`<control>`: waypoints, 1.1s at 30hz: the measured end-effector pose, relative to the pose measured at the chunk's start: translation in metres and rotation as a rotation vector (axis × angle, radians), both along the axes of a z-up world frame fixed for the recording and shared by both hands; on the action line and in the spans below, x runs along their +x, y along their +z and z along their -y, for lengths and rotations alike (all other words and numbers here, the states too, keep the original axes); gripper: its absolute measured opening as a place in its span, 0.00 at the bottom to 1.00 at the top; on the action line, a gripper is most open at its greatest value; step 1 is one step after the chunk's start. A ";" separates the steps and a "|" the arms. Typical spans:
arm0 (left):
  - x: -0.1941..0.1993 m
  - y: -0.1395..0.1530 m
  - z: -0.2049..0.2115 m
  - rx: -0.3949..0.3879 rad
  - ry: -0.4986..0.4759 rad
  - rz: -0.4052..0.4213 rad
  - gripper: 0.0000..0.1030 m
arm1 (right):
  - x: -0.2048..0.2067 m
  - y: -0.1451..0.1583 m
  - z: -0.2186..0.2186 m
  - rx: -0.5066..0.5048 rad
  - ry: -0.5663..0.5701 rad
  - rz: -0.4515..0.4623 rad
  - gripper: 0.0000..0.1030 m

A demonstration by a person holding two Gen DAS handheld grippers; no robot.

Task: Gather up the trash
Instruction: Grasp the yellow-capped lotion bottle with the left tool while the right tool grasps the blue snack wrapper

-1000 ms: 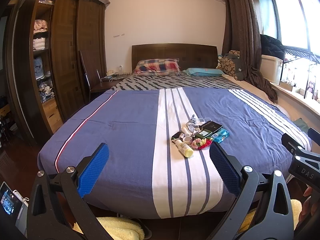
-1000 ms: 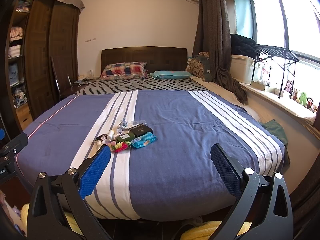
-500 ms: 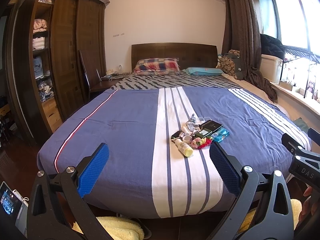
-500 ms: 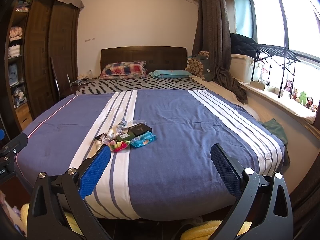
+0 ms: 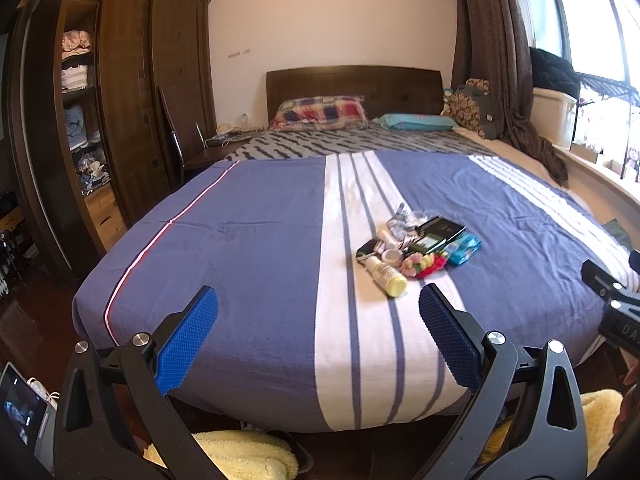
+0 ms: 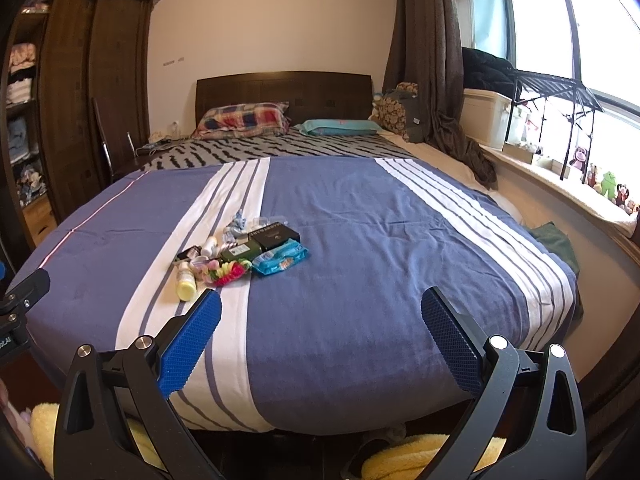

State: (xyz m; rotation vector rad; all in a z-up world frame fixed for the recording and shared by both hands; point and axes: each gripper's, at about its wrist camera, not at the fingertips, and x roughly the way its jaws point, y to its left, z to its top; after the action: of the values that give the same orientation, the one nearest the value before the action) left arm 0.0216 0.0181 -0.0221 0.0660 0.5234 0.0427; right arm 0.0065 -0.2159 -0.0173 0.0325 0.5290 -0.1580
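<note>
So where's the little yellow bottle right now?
The yellow bottle lies on its side on the bed's white stripe, at the near end of the pile, right beside the colourful scrunchies. In the right wrist view it's left of centre.

Pile of small items (image 5: 416, 246) mid-bed (image 5: 260, 248), pillows (image 5: 320, 112) behind at headboard, wardrobe (image 5: 120, 92) left, window sill (image 6: 560, 176) right.

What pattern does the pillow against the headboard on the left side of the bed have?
The pillow is plaid in red, blue and cream, clearest in the right wrist view.
</note>
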 end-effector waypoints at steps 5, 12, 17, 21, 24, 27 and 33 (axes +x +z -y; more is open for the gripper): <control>0.020 -0.020 -0.002 -0.009 -0.015 -0.047 0.92 | 0.017 -0.017 0.000 -0.008 0.016 -0.021 0.97; 0.051 -0.050 0.002 -0.005 -0.031 -0.110 0.92 | 0.043 -0.043 0.001 0.014 0.053 -0.061 0.97; 0.075 -0.072 0.008 0.015 -0.043 -0.143 0.92 | 0.070 -0.068 0.015 0.095 0.041 -0.096 0.97; 0.098 -0.095 0.016 0.011 -0.059 -0.200 0.89 | 0.096 -0.091 0.014 0.060 0.065 -0.158 0.97; 0.116 -0.111 0.021 -0.013 -0.090 -0.246 0.89 | 0.114 -0.106 0.021 0.084 0.070 -0.209 0.97; 0.132 -0.121 0.027 -0.032 -0.114 -0.273 0.87 | 0.133 -0.121 0.029 0.094 0.060 -0.264 0.97; 0.160 -0.132 0.045 -0.068 -0.167 -0.301 0.87 | 0.152 -0.130 0.033 0.103 0.070 -0.276 0.97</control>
State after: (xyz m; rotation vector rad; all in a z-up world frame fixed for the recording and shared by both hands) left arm 0.1812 -0.0269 -0.1542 0.0499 0.8176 -0.1503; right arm 0.1588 -0.2484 -0.1478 0.0934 0.8124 -0.0671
